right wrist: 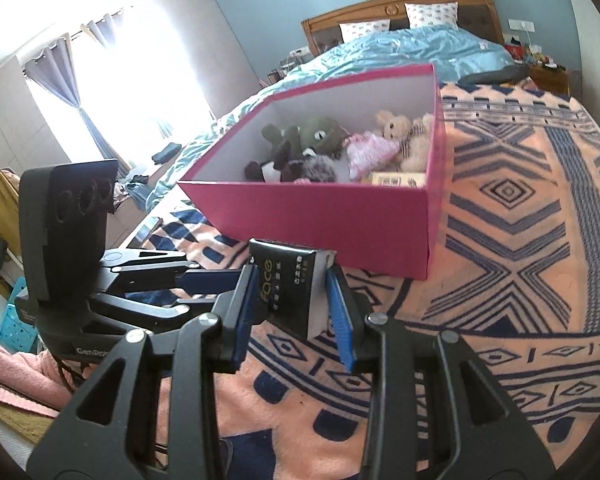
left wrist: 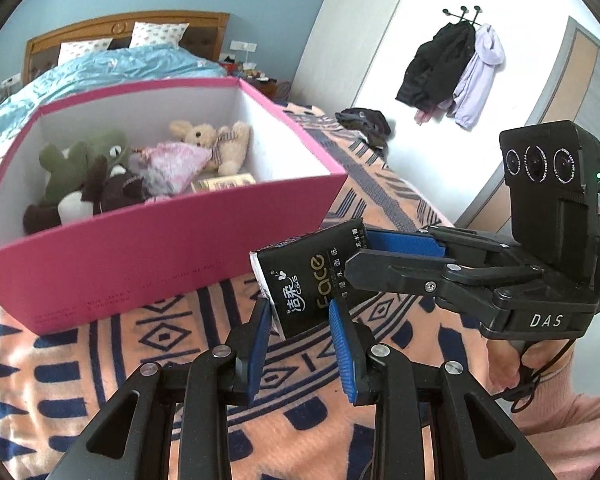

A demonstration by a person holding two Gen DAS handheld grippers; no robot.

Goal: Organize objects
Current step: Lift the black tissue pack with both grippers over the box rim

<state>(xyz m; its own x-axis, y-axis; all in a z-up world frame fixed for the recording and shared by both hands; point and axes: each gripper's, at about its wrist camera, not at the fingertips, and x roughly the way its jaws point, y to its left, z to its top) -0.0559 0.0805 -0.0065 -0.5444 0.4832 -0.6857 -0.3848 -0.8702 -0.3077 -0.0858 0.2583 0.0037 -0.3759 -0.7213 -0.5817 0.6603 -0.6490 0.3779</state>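
- On the left I see the open pink cardboard box (left wrist: 152,256) with white inner walls, standing on the peach blanket with dark blue geometric pattern (left wrist: 148,364) that covers the bed.
- Inside the box, from left: a green plush toy (left wrist: 72,160), a dark brown plush toy (left wrist: 108,188), a pink fabric item (left wrist: 176,156) and a beige plush rabbit (left wrist: 216,140). A flat yellowish packet (left wrist: 224,182) lies at the box floor near the rabbit.
- In front of the box's near wall, above the blanket, I hold the black soft pack of tissues with gold "Face" lettering (left wrist: 312,280). It is tilted and does not touch the box.
- My left gripper (left wrist: 300,344) has its blue-padded jaws clamped on the near end of the pack.
- My right gripper (left wrist: 364,252) reaches in from the right; its jaws are clamped on the far end of the same pack. The right wrist view confirms this: the pack (right wrist: 290,284) sits pinched between the pads of that gripper (right wrist: 290,312).
- On the far right, dark and lilac garments (left wrist: 452,72) hang on a white wall.
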